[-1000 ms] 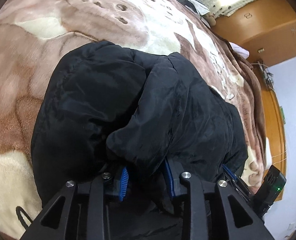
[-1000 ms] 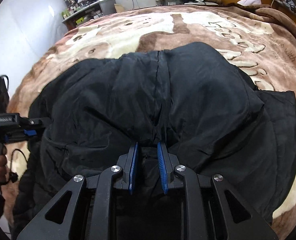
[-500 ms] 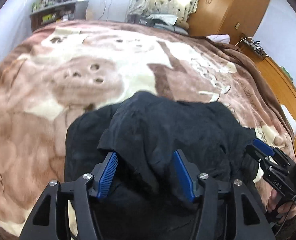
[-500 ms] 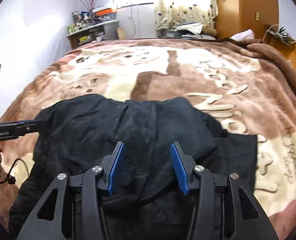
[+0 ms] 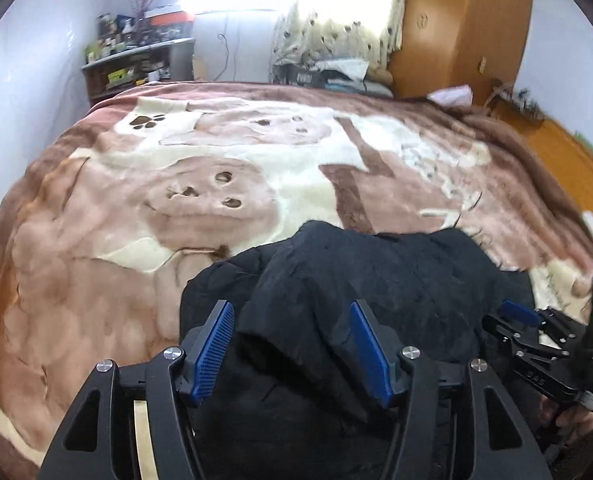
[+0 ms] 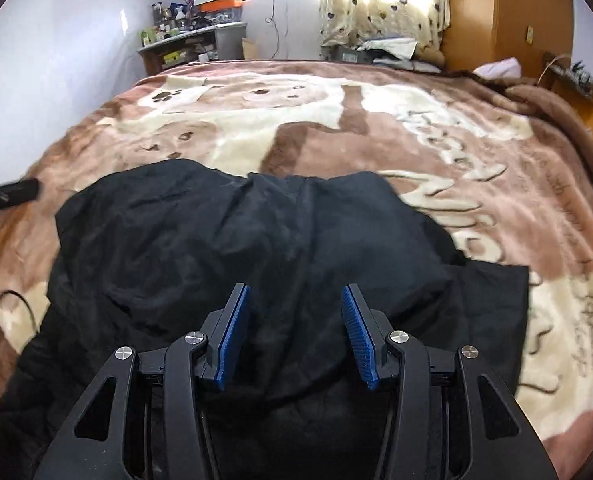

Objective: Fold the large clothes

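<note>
Both grippers' parted jaws just above the black jacket [image 6: 256,248].

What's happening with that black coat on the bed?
A person is folding a black jacket on a bed covered by a brown blanket, using a handheld gripper in each hand. The left gripper and right gripper have just been opening, nothing pinched between their fingers. The jacket lies bunched on the blanket.
</note>
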`<state>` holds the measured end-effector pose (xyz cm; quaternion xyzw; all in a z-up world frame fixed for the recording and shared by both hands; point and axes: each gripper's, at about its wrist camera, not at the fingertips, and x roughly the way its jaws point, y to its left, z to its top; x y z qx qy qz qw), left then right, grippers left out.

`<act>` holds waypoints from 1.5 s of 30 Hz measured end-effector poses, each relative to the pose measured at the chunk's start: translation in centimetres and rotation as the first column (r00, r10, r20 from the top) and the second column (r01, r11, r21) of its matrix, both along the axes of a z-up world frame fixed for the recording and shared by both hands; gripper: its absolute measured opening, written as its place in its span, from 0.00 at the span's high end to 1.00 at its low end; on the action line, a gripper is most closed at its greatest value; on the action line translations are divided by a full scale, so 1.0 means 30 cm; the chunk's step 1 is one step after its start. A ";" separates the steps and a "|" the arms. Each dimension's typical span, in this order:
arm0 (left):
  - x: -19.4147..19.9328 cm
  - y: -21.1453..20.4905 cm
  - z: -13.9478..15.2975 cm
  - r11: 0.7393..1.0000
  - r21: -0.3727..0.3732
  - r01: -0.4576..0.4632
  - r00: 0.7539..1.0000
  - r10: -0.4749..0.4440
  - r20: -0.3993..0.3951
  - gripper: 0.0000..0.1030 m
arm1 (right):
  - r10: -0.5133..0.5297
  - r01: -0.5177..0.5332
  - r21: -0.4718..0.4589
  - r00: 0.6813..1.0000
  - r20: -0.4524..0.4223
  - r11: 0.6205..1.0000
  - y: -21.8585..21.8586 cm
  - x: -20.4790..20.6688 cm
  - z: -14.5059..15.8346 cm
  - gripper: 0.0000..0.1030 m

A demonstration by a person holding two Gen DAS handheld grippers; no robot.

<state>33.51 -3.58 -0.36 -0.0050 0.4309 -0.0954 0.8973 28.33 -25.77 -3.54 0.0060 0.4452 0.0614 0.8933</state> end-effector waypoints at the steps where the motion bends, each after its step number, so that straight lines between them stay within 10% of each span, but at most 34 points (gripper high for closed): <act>1: 0.010 -0.026 -0.020 1.000 0.005 0.016 1.000 -0.016 0.000 0.42 | -0.001 0.002 0.005 1.000 -0.007 1.000 0.006 0.005 -0.012 0.53; 7: 0.034 -0.176 -0.209 0.988 0.131 0.080 0.995 -0.072 -0.064 0.42 | 0.000 0.000 -0.009 0.998 -0.067 1.000 0.022 0.023 -0.090 0.53; 24: 0.061 -0.190 -0.360 0.988 0.137 0.076 0.993 -0.063 -0.101 0.39 | -0.022 0.021 -0.007 0.992 -0.127 1.000 0.025 0.031 -0.199 0.51; 32: -0.041 -0.138 -0.222 0.986 0.140 0.085 0.992 -0.070 -0.105 0.39 | -0.062 0.064 0.040 0.996 -0.066 0.997 0.014 -0.092 -0.021 0.51; 45: -0.571 0.114 0.098 0.986 0.167 0.012 1.000 -0.014 0.013 0.37 | -0.098 0.099 -0.003 0.992 0.081 0.995 0.004 -0.665 0.341 0.51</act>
